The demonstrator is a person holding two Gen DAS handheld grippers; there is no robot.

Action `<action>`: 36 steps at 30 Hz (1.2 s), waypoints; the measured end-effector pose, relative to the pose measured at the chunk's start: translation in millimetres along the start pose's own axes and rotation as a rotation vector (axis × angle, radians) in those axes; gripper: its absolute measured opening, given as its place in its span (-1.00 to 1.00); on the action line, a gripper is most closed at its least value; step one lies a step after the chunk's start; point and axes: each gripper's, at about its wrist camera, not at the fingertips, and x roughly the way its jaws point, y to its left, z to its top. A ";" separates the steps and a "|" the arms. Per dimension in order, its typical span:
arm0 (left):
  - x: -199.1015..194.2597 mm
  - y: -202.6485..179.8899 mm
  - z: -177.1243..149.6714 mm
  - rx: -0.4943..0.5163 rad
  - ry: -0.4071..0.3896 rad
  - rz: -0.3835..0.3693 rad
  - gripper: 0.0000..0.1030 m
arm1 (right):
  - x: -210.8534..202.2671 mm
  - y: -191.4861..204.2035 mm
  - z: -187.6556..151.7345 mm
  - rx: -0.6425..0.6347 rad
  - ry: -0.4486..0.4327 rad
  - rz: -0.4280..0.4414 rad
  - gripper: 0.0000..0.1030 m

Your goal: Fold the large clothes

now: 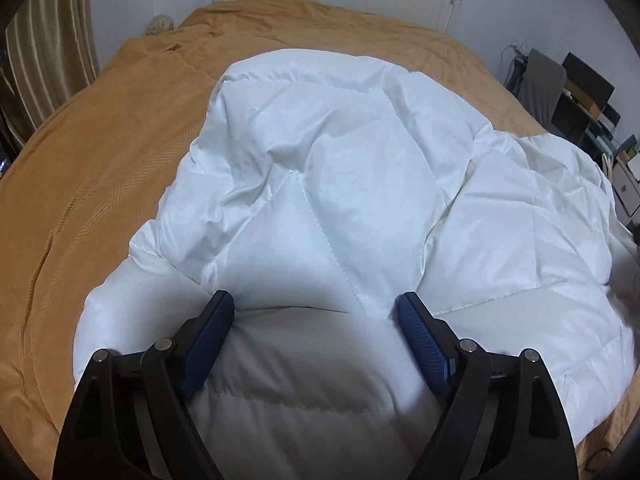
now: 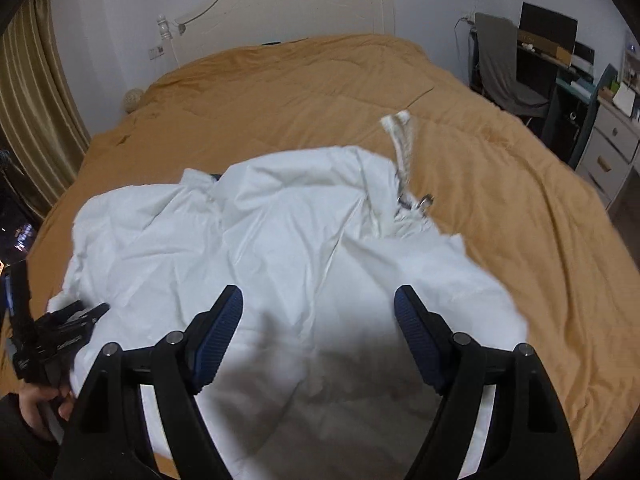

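We are holding both grippers wide apart and empty over the white down jacket [image 1: 340, 184], which is lying crumpled across the centre of the ochre bedspread [image 1: 80, 200]: left gripper [image 1: 316, 308] low centre, right gripper [image 2: 318, 300] likewise. We are judging two risks: the puffy, slick shell slipping from a shallow pinch, and the zipper strip [image 2: 402, 148], upper right of centre, snagging or trailing as we fold.

Jacket [image 1: 340, 184]: white quilted cloth, smooth with a faint sheen, stitched seams, creased. Its collar strip [image 2: 401, 136] looks ribbed knit. Bedcover [image 1: 72, 216]: ochre cloth, matt, finely ribbed weave. Left gripper [image 1: 316, 308]: matt black plastic arms, bright metal pivot pins, blue pads [image 1: 422, 336] with a dimpled, rubbery texture. Right gripper [image 2: 318, 304]: same finish. Headboard [image 2: 280, 4]: white painted, smooth. Curtain [image 2: 28, 92]: glossy striped cloth.
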 end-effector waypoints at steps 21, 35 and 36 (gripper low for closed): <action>-53.1 11.0 58.9 -0.062 -0.094 -0.122 0.62 | 2.6 -74.2 32.8 0.062 -0.016 -0.075 0.43; 59.5 88.8 118.6 -0.199 0.131 0.243 0.77 | 20.7 -94.3 -52.3 -0.007 0.071 -0.147 0.43; 44.9 100.3 117.9 -0.237 0.109 0.250 0.76 | 19.0 -110.2 -51.9 0.028 0.082 -0.182 0.43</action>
